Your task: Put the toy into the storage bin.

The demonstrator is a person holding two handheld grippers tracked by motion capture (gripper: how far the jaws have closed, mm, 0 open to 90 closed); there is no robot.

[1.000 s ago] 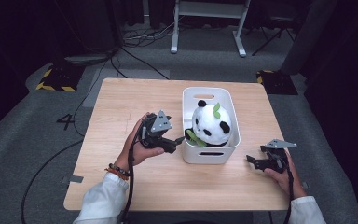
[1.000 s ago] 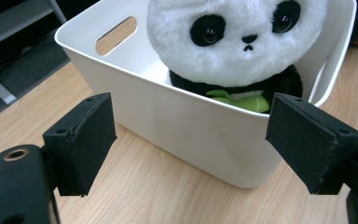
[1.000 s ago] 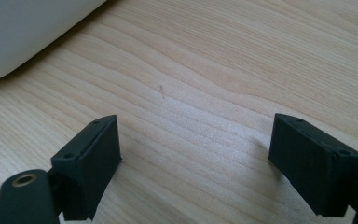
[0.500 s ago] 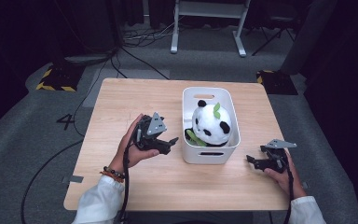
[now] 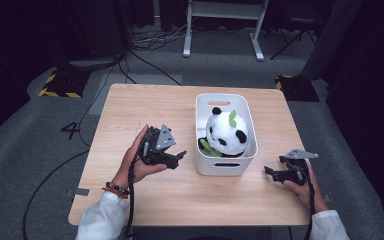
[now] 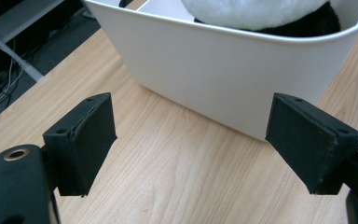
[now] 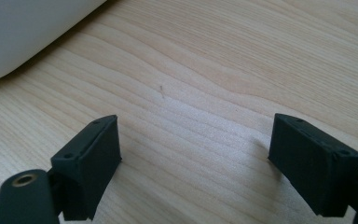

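Both grippers gape empty; the high view shows a panda [image 5: 226, 131] in the bin [image 5: 226, 167], left gripper [image 5: 180, 159], right gripper [image 5: 271, 172].

Right gripper [image 7: 193, 165] was sitting low over the wooden tabletop [image 7: 242, 70], jaws spread wide apart with nothing between them but bare wood grain. Both black jaws came up from the near edge, one at the left and one at the right, and each had small screw holes along its top face. A round brass-looking fitting [image 7: 24, 179] showed at the near left corner on the gripper body. Far left corner had the curved side of a white container [image 7: 23, 32] resting on the table, well apart from the jaws. There was a tiny speck or scratch [image 7: 162, 91] on the wood out ahead.
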